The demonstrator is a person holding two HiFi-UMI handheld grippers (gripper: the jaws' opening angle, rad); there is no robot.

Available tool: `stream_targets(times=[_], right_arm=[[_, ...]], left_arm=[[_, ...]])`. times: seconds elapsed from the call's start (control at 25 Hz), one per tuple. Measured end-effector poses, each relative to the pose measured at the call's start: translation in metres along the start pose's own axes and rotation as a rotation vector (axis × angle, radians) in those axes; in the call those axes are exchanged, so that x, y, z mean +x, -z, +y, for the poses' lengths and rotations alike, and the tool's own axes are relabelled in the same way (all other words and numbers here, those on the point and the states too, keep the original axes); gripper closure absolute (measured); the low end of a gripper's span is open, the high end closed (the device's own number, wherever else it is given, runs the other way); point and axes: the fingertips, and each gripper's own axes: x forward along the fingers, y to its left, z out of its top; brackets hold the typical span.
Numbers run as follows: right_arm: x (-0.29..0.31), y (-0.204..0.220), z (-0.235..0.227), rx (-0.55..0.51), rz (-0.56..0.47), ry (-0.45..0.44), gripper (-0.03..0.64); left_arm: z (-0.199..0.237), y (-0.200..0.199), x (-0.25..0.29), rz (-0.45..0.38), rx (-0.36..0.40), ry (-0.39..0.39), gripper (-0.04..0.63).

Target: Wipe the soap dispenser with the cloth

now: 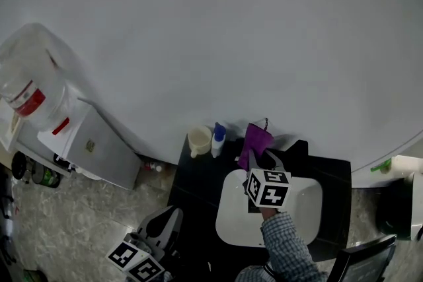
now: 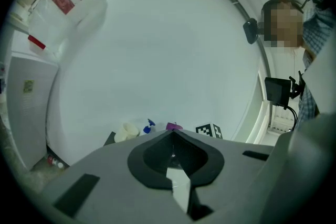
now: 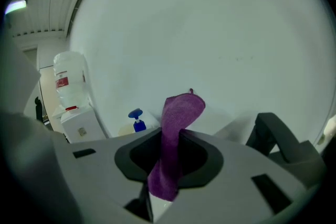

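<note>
Head view: white basin [image 1: 231, 221] set in a dark surface [image 1: 192, 185] against a pale wall. The soap dispenser [image 1: 218, 139], with a blue pump top, stands just behind the basin's far-left corner, and a cream cup [image 1: 199, 141] is on its far side from the basin. Right gripper [image 1: 258, 159] is raised over the basin's far edge with the purple cloth [image 1: 255, 139] standing up from its tips. The cloth is near the dispenser, not touching. Left gripper [image 1: 160, 226] is low, well left of the basin, off the surface. Left gripper view: left gripper [image 2: 172, 134] has its jaws drawn together on nothing. Dispenser [image 2: 149, 126], cup [image 2: 126, 132] and a tip of cloth [image 2: 174, 126] are small and far beyond them. Right gripper view: right gripper [image 3: 170, 136] is clamped on the cloth [image 3: 182, 108], with one end sticking up past the tips and the rest hanging back between the jaws. Dispenser [image 3: 137, 120] is ahead, off to the left. Judgement: cloth is in hand and the approach is under way, with no wiping contact yet. Next move calls for swinging the cloth's free end left from the basin onto the dispenser body. The left gripper may need to come in and steady the bottle so it does not tip.
</note>
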Motion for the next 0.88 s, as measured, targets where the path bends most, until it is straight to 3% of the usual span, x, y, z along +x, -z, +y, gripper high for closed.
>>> stream_targets(times=[0.32, 0.76, 0.88], right_arm=[[0.027, 0.05, -0.029, 0.092, 0.105, 0.138, 0.531], [0.043, 0.139, -0.045, 0.208, 0.333, 0.24, 0.531], [0.029, 0.116, -0.042, 0.233, 0.266, 0.229, 0.531]], left_arm=[[0.041, -0.003, 0.009, 0.034, -0.034, -0.008, 0.594], [0.064, -0.001, 0.011, 0.065, -0.055, -0.017, 0.594], [0.066, -0.001, 0.014, 0.067, -0.057, -0.01, 0.594]])
